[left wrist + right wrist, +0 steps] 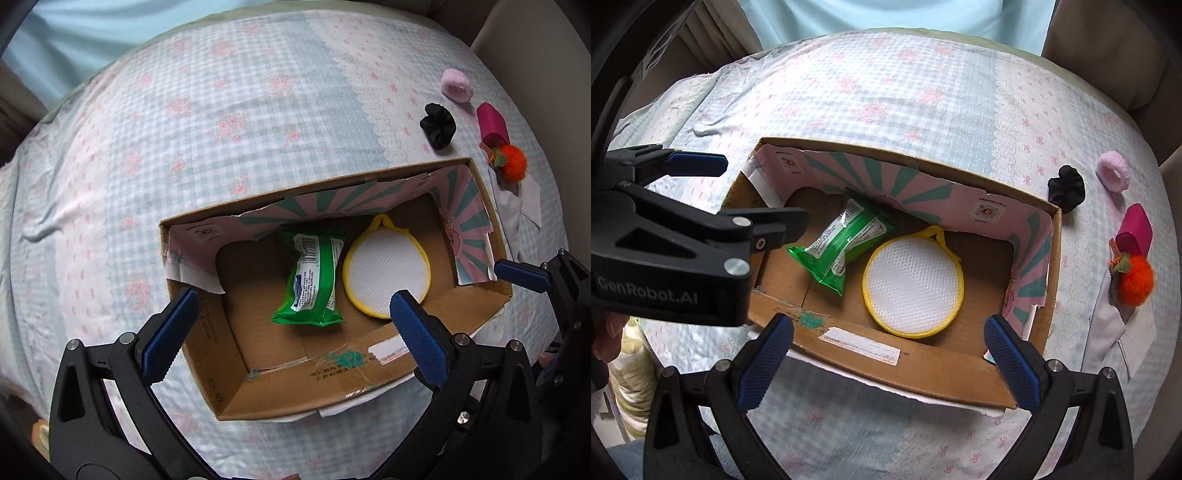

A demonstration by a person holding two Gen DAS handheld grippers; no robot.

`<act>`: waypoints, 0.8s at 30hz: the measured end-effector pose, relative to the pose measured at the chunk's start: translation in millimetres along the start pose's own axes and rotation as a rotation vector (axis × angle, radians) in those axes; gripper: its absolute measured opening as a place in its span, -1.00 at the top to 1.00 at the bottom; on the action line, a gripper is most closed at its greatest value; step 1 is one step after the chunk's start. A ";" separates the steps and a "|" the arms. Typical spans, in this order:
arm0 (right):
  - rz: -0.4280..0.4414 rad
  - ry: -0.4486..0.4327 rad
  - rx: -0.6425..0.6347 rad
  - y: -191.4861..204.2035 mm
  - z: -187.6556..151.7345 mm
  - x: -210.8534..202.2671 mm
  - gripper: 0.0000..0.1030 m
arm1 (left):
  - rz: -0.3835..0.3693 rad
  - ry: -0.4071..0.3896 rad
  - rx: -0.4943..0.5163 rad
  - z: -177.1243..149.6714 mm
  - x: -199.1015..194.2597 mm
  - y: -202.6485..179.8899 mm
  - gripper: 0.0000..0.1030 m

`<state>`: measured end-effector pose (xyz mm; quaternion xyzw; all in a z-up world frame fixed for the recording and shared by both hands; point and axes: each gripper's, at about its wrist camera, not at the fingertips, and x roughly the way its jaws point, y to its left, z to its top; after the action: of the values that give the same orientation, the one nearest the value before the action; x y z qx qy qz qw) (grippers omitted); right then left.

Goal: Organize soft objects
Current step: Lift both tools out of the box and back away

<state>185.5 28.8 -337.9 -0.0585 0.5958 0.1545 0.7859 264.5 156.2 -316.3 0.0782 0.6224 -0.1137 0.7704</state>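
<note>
The open brown cardboard box [923, 373] with pink and teal printed flaps sits on the checked blue-and-pink bedspread [886, 92], and it already holds two soft things: a green crinkled plastic wipes pack [846, 243] lying in the box's left-middle, and a round white mesh pouch with yellow trim [912, 286] flat on the box floor just right of that pack. Outside the box, beyond its right end, lie the soft objects not yet put away: a black fabric scrunchie [1067, 188] near the box's far right corner, a pink fluffy hair band [1112, 171] farther out from the scrunchie, a magenta rectangular case [1136, 230], and an orange fuzzy pompom with a green leaf [1134, 278] resting on a white cloth [1115, 332]. All of these lie to the right of both tools, so the right tool [888, 358] looks the nearer one for the next pick; the scrunchie is closest to the box. That tool hovers above the box's near wall with its blue pads spread wide and nothing between them. The left tool [291, 332] hangs over the box's left half, likewise fully spread and empty, touching nothing.
</note>
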 end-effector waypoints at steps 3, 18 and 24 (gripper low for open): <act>0.000 -0.038 -0.004 7.0 -3.9 -28.6 -0.99 | 0.009 -0.036 -0.002 -8.6 -24.5 -1.6 -0.99; -0.107 -0.274 0.258 -1.9 -50.7 -190.2 -1.00 | 0.062 -0.281 -0.116 -77.6 -186.1 -4.9 -0.99; -0.187 -0.339 0.446 -39.6 -80.0 -227.7 -1.00 | 0.075 -0.336 -0.142 -90.6 -215.3 -20.1 -0.99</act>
<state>69.2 -70.1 -146.9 0.0878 0.4673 -0.0456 0.8786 130.8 177.4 -124.9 0.0265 0.4880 -0.0521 0.8709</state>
